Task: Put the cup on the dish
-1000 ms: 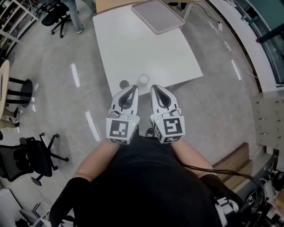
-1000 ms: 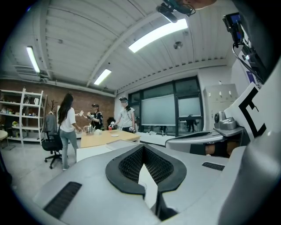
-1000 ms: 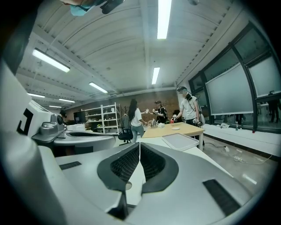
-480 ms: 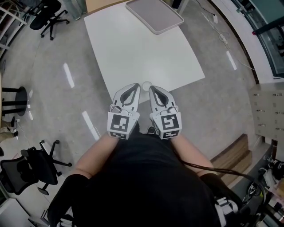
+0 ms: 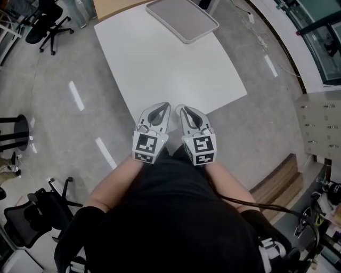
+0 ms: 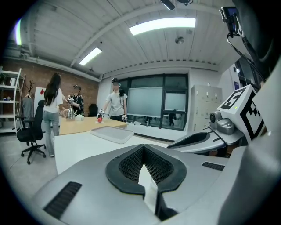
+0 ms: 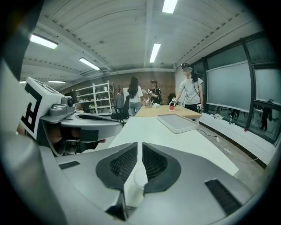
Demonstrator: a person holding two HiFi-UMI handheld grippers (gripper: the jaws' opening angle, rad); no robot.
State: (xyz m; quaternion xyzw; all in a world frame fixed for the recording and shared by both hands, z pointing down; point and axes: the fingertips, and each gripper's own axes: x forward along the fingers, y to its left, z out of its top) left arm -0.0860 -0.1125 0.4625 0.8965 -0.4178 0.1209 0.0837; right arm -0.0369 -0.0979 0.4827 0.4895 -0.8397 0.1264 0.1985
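Cup [image 7: 139, 178] on table [image 7: 151, 127] just beyond right gripper [image 7: 141, 147], jaws together, empty; left gripper [image 6: 143, 149] jaws together.

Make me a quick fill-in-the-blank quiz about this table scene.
1. The grey tray lies on a ___ table.
2. The left tongs and right tongs are both ___.
3. The right gripper view shows a white ___ on the table below its tongs.
Missing: white; shut; cup.

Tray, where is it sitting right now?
In the head view the tray lies on the white table's far right corner, next to the wooden table beyond.
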